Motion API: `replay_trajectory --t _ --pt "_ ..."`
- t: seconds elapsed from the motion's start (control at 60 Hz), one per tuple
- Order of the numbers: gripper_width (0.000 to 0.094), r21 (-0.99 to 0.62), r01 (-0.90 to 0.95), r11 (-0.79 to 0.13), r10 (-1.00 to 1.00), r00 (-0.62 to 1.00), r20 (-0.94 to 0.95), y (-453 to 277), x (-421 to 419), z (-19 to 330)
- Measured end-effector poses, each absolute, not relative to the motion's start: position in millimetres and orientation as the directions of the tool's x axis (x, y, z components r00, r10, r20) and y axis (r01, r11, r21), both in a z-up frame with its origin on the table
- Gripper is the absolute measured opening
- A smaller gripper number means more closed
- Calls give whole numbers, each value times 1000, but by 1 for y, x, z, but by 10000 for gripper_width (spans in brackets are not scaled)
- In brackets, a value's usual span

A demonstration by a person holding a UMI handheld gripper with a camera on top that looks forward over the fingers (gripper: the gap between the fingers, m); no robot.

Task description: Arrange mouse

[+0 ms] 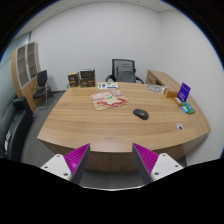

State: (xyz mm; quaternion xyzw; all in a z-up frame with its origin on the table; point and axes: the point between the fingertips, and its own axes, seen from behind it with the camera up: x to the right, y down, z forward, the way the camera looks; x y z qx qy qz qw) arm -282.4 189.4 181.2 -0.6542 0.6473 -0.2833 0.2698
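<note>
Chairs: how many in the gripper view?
2. One office chair stands behind the table at its far side; another chair stands off to the left near the shelf. Others may be hidden behind the table.

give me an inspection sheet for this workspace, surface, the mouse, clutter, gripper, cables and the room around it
Surface: large wooden table, mostly bare near the gripper.
Job's things: dark mouse lies on the table, well beyond the fingers, untouched.
Clutter: pink and white papers towards the far side; a purple box at the right end with a small item nearer, too small to identify; another small dark item at the far edge.
Gripper: gripper open, nothing between its fingers, held above the near edge.
Cables: nothing seen.
Surroundings: black office chair behind the table, another chair at the left, low shelves by the white back wall.
</note>
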Motion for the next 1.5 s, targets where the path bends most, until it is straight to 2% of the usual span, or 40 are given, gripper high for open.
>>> replay_trajectory --t 0.367,0.7,1.033,1.5 --pt "867 -715 -699 -4 -998 -44 49 139 -271 165" --pt "868 -729 -684 23 -990 -116 77 61 -254 150" --pt "867 -729 -685 11 -993 -95 75 12 -206 111" --pt "868 -732 -681 -23 -999 -15 46 -21 -81 34"
